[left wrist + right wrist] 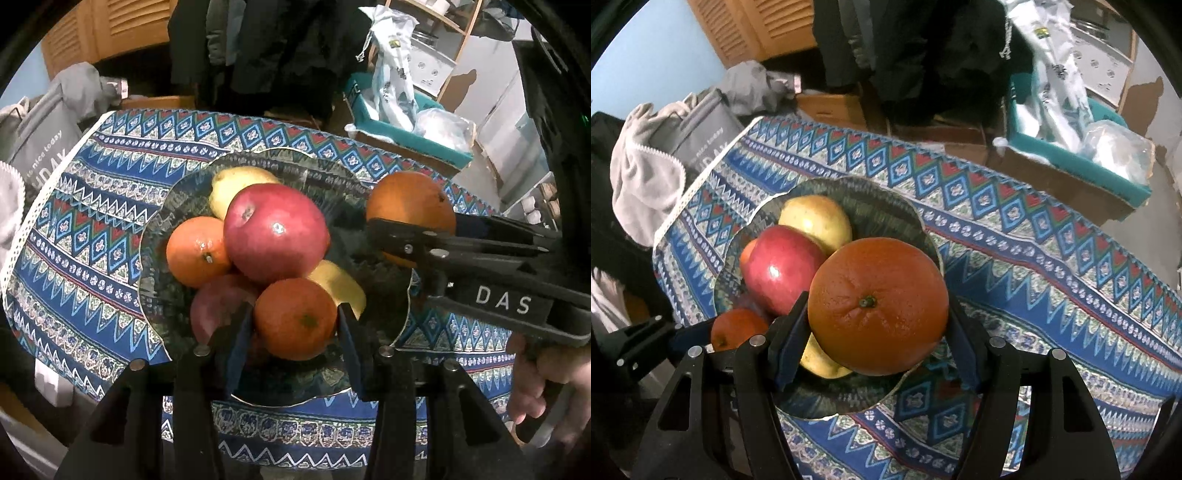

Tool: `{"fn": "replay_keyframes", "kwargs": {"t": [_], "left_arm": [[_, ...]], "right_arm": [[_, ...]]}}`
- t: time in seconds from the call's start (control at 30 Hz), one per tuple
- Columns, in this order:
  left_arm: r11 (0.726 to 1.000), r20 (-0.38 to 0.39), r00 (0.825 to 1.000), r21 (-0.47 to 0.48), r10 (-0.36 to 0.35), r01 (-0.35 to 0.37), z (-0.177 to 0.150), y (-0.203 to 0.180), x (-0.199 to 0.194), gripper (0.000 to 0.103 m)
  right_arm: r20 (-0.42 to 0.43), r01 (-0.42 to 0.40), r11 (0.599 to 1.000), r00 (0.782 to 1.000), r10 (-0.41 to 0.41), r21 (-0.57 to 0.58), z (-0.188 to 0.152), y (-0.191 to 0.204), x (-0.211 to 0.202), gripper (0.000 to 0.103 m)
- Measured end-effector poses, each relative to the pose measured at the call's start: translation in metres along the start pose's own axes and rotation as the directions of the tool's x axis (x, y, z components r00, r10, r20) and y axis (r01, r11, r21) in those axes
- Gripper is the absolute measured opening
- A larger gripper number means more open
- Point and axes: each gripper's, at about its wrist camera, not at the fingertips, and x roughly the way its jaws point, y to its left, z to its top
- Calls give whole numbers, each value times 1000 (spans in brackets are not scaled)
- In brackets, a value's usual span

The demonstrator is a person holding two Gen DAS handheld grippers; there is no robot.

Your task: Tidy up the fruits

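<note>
Glass bowl [166, 206] sits on a patterned cloth [92, 192] over a table. Inside it, piled: red apple [275, 232] on top, yellow fruit [236, 184] behind it, small orange [197, 251] to its left, a second red apple [218, 310] low in front, another yellow fruit [343, 288] to the right.

Left gripper [295, 321] reaches down into the bowl's near side. A mandarin [293, 319] lies between its blue pads [238, 332]; they stand right at its sides, narrow gap, contact not certain. Mandarin rests on the pile.

Right gripper [877, 332] clamps a big orange [877, 306] between its pads, stem end facing the camera. The orange hangs above the bowl's right rim, just beside the red apple, clear of the pile. A hand [546, 384] grips the right tool's handle.

Beyond the table: a teal box [406, 125] with bags, grey clothing [74, 88].
</note>
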Motion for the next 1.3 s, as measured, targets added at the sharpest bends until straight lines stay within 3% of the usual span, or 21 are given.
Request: {"fn": "replay_keyframes", "kwargs": {"t": [0.1,0.43,0.53,0.73,1.03,1.3], "left_arm": [[1000,21,1000,7,-2,2,1,-1,-3,62],[1000,32,999,4,20,-20,3,0,-9,65],[1000,44,999,3,20,-20,4,0,-14,65],[999,79,996,12,35,-36,7,-2,-25,67],[1000,148,989,11,18,-19,18,-12,-56,69],[999,211,977,40,-5,-3,27,-28,-84,71]], "right_arm": [[-9,0,1000,1000,0,-14,0,4,5,69],[-11,-4,1000,1000,4,14,-2,-1,10,71],[29,-35,999,999,34,37,3,-3,-1,71],[86,-7,999,996,3,37,10,-3,-25,71],[170,74,995,982,-83,60,9,-11,-75,71],[252,137,986,955,-157,98,0,-26,-128,71]]}}
